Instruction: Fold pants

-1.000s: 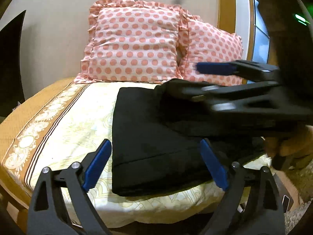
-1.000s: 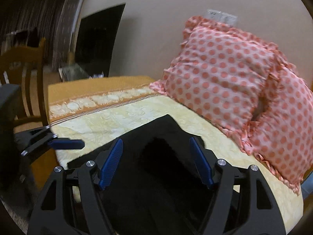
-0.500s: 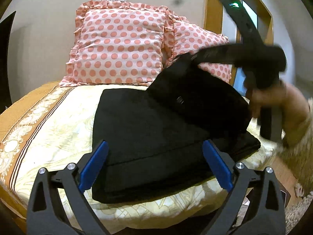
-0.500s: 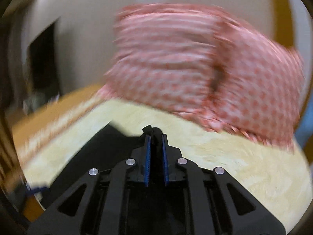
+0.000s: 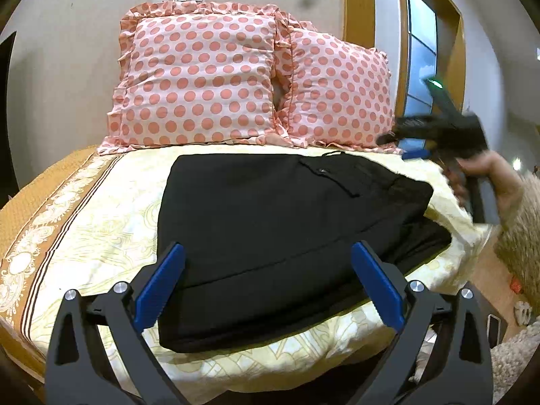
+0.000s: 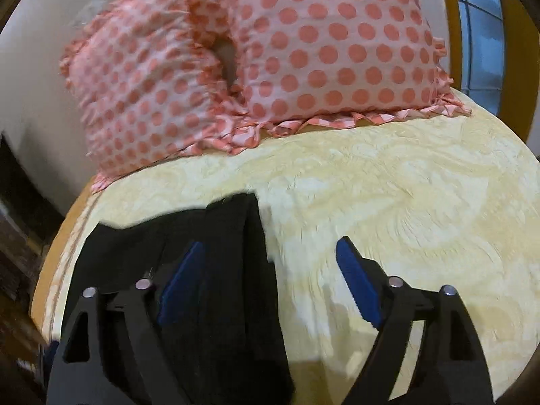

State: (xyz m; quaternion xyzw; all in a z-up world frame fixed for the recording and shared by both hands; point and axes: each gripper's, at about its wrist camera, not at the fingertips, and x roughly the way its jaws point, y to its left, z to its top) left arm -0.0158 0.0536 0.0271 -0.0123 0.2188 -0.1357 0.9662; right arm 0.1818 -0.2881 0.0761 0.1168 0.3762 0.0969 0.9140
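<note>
Folded black fabric pants (image 5: 270, 216) flat on yellow patterned bed (image 5: 101, 222). Left gripper (image 5: 270, 283), right gripper (image 6: 266, 290): fingers spread, empty. Risk: right-edge layers misaligned, careless regrasp drags fold open.

Folded black pants (image 5: 270, 222) spread over the middle of the bed (image 5: 91, 236), reaching close to its near edge. Open yellow sheet along the left edge, wide enough for a gripper. Two polka-dot pillows (image 5: 202, 81) walling off the far edge, upright against the wall. Bare sheet right of the pants, up to the pillows' frill. Right gripper (image 5: 422, 145) hanging spread above the far right corner.
</note>
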